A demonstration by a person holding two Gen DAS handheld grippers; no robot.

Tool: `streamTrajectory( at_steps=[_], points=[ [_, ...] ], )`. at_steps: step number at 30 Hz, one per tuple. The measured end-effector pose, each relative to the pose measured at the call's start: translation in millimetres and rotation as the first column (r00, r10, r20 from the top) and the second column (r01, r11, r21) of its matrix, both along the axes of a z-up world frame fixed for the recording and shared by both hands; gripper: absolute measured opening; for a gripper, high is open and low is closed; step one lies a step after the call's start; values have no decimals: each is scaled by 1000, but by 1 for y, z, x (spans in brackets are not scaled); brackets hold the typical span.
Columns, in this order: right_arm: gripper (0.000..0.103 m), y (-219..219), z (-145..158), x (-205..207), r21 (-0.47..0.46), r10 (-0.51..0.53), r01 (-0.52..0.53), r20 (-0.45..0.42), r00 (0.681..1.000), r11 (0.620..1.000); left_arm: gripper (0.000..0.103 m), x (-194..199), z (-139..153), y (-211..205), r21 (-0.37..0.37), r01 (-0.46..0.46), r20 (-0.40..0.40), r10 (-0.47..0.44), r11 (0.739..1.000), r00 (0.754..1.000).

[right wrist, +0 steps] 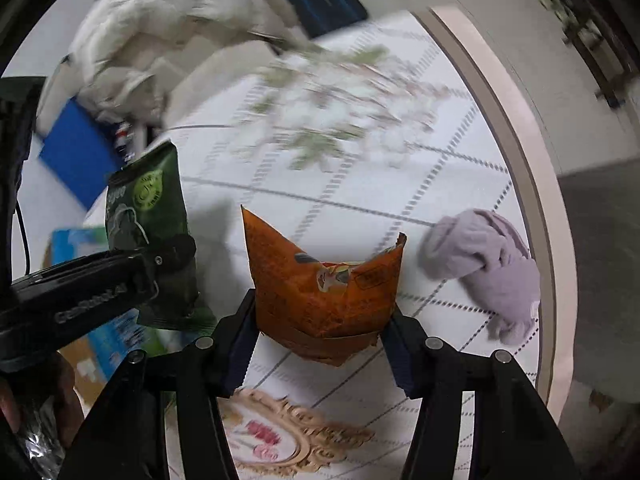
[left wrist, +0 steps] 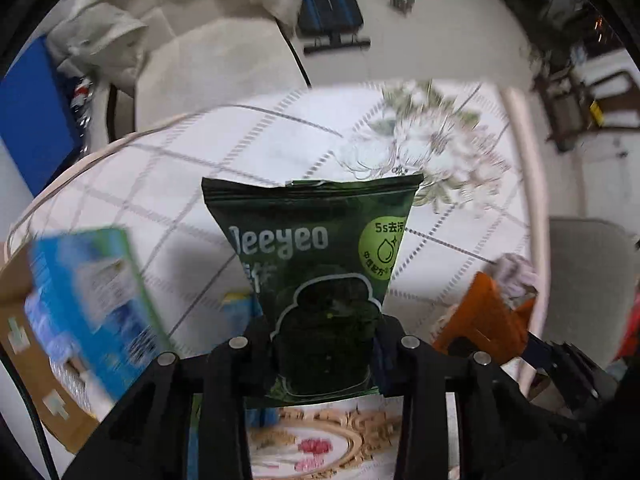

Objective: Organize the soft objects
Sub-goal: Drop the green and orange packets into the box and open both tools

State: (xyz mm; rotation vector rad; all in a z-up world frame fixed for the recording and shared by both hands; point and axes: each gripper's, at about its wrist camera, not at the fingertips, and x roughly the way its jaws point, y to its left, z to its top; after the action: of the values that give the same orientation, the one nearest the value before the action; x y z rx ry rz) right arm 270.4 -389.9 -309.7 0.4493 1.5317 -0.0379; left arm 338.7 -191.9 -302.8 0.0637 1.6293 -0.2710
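My left gripper point(left wrist: 322, 340) is shut on a dark green Deeyeo pouch point(left wrist: 316, 264) and holds it upright above the table; the pouch also shows in the right wrist view point(right wrist: 154, 216). My right gripper point(right wrist: 320, 332) is shut on an orange snack bag point(right wrist: 324, 280), held above the table; the bag also shows at the right of the left wrist view point(left wrist: 486, 316). A lilac cloth point(right wrist: 488, 264) lies bunched on the white checked tablecloth point(right wrist: 344, 184), to the right of the orange bag.
A blue and green box point(left wrist: 92, 300) sits in a cardboard box point(left wrist: 24, 344) at the left table edge. A pale sofa with white cushions point(left wrist: 168, 40) is behind the table. A grey chair point(left wrist: 588, 272) stands at the right.
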Motion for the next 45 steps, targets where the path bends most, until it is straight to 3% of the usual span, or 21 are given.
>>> streamTrajectory(
  at_steps=[5, 10, 14, 18, 24, 33, 36, 39, 40, 45],
  points=[
    [59, 63, 68, -5, 17, 118, -120, 111, 987, 993, 32, -20, 71, 82, -55, -85, 102, 90, 995, 991],
    [59, 154, 117, 0, 57, 214, -228, 188, 958, 972, 32, -28, 113, 199, -9, -178, 168, 177, 984, 970],
    [59, 229, 121, 10, 66, 256, -274, 202, 945, 960, 32, -33, 106, 291, 77, -274, 180, 257, 959, 950],
    [59, 291, 100, 26, 85, 255, -272, 170, 952, 958, 32, -26, 60, 353, 139, -333, 101, 321, 933, 942],
    [59, 349, 56, 48, 50, 227, -232, 93, 969, 971, 32, 1, -1, 380, 168, -325, -1, 330, 931, 944],
    [61, 364, 3, 77, -16, 177, -177, 6, 984, 984, 34, 12, -31, 391, 193, -291, -53, 306, 937, 951],
    [64, 366, -5, 81, -30, 169, -169, -13, 986, 985, 42, 13, -32, 393, 182, -288, -73, 305, 940, 950],
    [69, 368, -11, 84, -31, 175, -177, -34, 984, 984, 55, 19, -29, 400, 124, -331, -90, 343, 935, 935],
    [73, 368, -10, 84, -32, 178, -179, -36, 983, 983, 63, 21, -27, 401, 116, -336, -86, 346, 935, 934],
    [80, 372, -1, 82, -56, 206, -208, -31, 978, 977, 83, 21, -4, 401, 98, -335, -29, 339, 937, 940]
  ],
)
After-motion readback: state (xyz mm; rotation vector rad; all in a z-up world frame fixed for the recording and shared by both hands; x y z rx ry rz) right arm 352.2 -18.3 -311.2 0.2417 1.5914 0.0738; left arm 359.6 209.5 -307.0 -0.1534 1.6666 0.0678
